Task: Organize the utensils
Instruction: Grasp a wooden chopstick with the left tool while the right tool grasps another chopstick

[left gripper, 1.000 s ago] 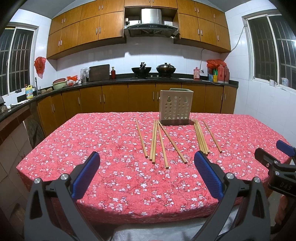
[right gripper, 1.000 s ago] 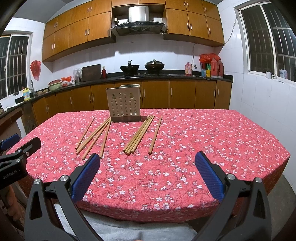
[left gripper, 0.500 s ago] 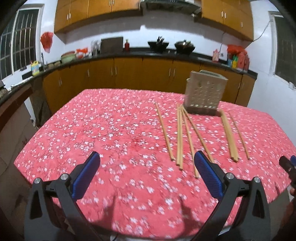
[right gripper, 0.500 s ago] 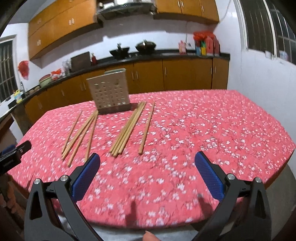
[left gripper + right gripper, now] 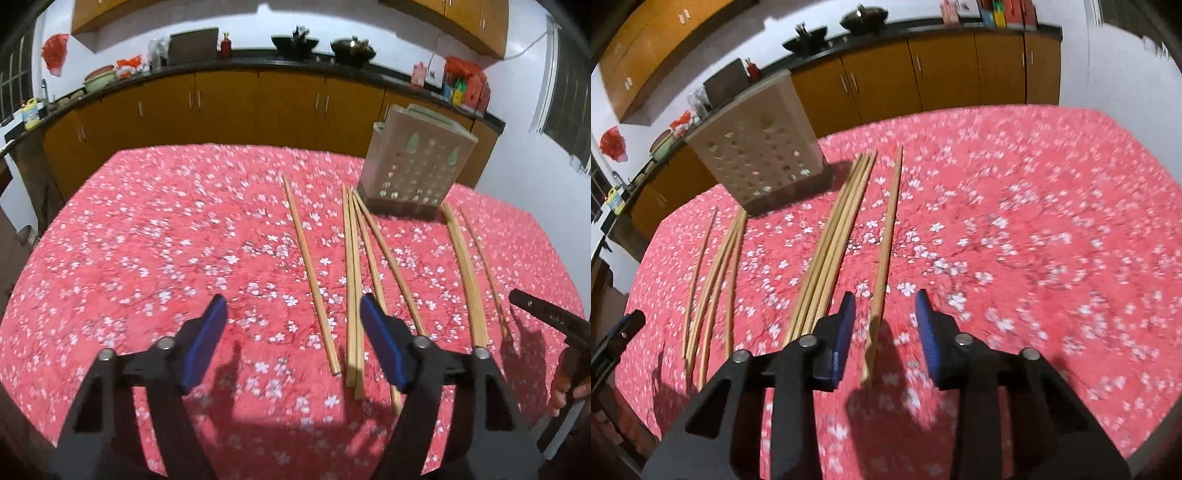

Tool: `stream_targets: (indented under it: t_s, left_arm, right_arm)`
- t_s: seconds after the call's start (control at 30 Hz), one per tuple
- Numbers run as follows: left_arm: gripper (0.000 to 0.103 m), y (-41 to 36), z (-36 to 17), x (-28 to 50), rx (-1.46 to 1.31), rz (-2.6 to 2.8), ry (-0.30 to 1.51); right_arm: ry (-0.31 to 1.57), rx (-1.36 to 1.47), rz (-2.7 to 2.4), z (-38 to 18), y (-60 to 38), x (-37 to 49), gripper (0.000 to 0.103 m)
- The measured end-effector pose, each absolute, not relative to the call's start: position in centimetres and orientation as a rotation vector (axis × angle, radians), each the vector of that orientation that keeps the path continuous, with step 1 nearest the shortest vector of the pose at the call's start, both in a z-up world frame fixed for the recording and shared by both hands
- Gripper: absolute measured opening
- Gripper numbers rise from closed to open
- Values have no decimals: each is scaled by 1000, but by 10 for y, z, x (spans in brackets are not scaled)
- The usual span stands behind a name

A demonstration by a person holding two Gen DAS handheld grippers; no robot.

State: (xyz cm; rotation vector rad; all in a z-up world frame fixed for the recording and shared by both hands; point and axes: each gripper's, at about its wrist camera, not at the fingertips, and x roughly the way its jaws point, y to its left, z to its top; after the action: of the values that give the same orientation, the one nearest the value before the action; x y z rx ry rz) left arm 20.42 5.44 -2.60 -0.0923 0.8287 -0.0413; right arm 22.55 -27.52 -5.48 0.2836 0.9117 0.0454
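Your right gripper [image 5: 884,325] hangs low over the near end of the single chopstick [image 5: 886,243] that lies apart on the right of the set, and its jaws are closing with that stick between the blue pads; neither pad looks to press on it yet, so treat it as not gripped. The stick's long axis runs almost straight away from you, toward the perforated utensil holder [image 5: 757,155] standing at the far side of the red floral tablecloth [image 5: 1034,221], so the pads close across its width, which is the relation this pick depends on. Just left of it lies a tight bundle of about 4 chopsticks [image 5: 834,251], close to your left pad; I judge the risk is snagging one as you close. Your left gripper [image 5: 293,332] is also narrowing, with nothing between its pads except cloth: the leftmost stick [image 5: 310,269] ends just beside the gap, slightly right of centre, and the fanned group [image 5: 354,280] runs under its right pad. The right hand is clearly nearer its target; the holder stands well beyond both tools.
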Motion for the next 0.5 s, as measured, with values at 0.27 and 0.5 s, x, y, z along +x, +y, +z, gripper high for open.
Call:
stream_targets:
  t_s: [0.27,0.5]
  left_arm:
    - [46,40,-44,234,-102,-93,911]
    - [26,37,-58,250,-105,-74,967]
  right_arm:
    - [937,210,33,-68,-264,242,22]
    - [916,169,23,-69,-259,245,20]
